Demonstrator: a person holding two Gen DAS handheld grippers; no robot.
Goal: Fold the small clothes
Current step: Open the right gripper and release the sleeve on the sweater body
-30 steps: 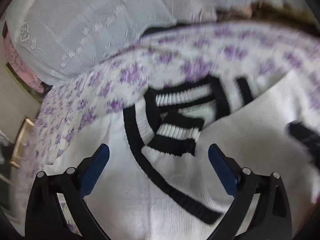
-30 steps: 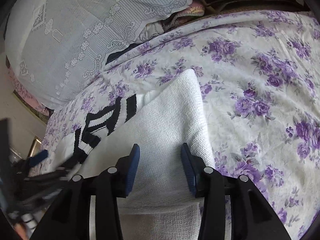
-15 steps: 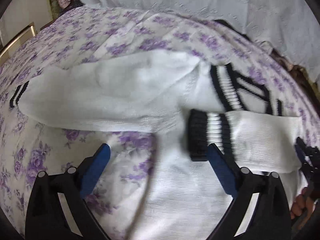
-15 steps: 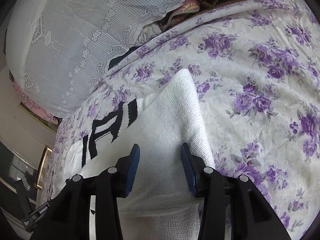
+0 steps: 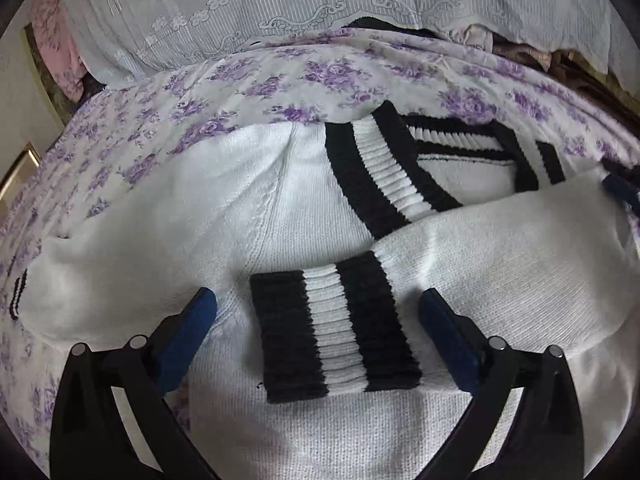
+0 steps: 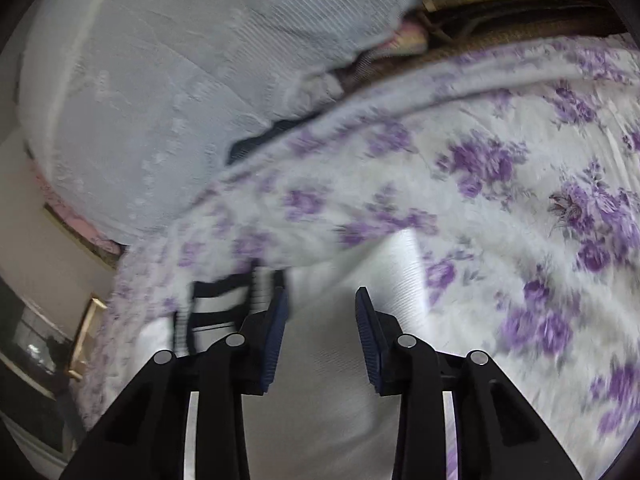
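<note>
A: Where is our sweater (image 5: 280, 208)?

B: The white knit sweater lies flat on the purple-flowered bedspread (image 5: 280, 76), with one sleeve folded across its chest. That sleeve's black-and-white striped cuff (image 5: 336, 328) sits right between the fingers of our left gripper (image 5: 318, 316).

A: Are we gripping it?

B: No. Our left jaws stand wide apart on either side of the cuff, holding nothing. Our right gripper (image 6: 322, 312) has its jaws apart too, with white knit (image 6: 332, 360) below and between them; that view is blurred, so we cannot tell whether the pads touch it.

A: And beyond?

B: A lace-trimmed white cover (image 5: 320, 0) lies past the bedspread.
</note>
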